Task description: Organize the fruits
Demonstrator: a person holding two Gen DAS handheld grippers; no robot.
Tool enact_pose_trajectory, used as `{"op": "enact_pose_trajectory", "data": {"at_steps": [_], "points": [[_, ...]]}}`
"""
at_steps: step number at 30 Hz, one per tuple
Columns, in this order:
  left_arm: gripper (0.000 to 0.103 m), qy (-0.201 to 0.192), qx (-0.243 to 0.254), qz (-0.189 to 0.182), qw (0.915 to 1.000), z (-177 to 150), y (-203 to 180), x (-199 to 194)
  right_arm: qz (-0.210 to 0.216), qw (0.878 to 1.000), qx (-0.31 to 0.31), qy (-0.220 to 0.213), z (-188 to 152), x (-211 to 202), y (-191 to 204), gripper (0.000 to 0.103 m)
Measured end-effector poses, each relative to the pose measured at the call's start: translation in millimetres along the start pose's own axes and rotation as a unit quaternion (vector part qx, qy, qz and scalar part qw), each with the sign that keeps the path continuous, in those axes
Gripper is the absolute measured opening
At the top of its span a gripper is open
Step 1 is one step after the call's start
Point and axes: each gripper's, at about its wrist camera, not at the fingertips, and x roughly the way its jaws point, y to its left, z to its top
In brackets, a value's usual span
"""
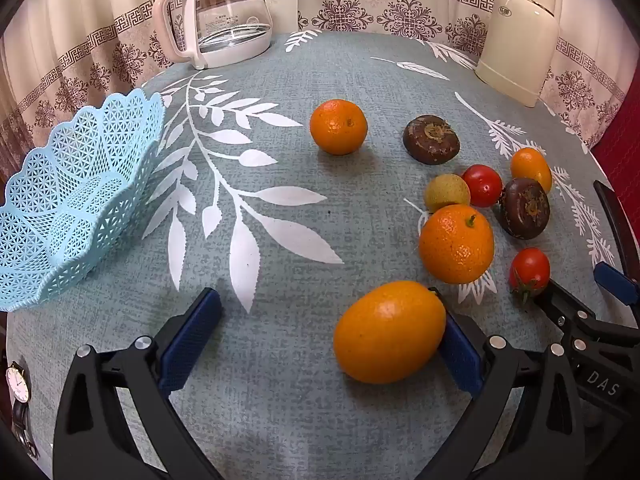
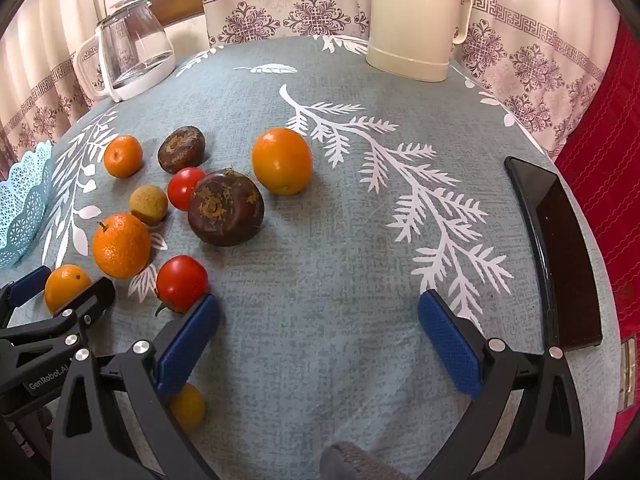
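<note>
**Fruit loose on the surface, basket at left**

Surface (image 1: 304,420) under leaf-print cloth; blue lattice basket (image 1: 76,208) at its left edge, no fruit visible in it; left gripper (image 1: 324,340) fingers spread wide, oval orange fruit (image 1: 390,332) touching the right finger, ungripped; right gripper (image 2: 318,340) wide open, holding nothing, cherry tomato (image 2: 182,283) against its left finger.

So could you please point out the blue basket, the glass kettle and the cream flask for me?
blue basket (image 1: 76,216): left wrist view, on its lattice wall.
glass kettle (image 1: 228,8): left wrist view, on its clear body.
cream flask (image 2: 414,20): right wrist view, on its body.
</note>
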Motion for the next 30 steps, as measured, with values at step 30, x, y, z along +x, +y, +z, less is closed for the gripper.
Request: {"op": "enact_pose_trajectory", "data": {"at_steps": [30], "points": [[0.101,0.002,0.002,-0.009,1.0,0.8,3.2,2.9,0.0,1.0,-0.001,-0.001,2.5,-1.5,-5.7,0.098]]}}
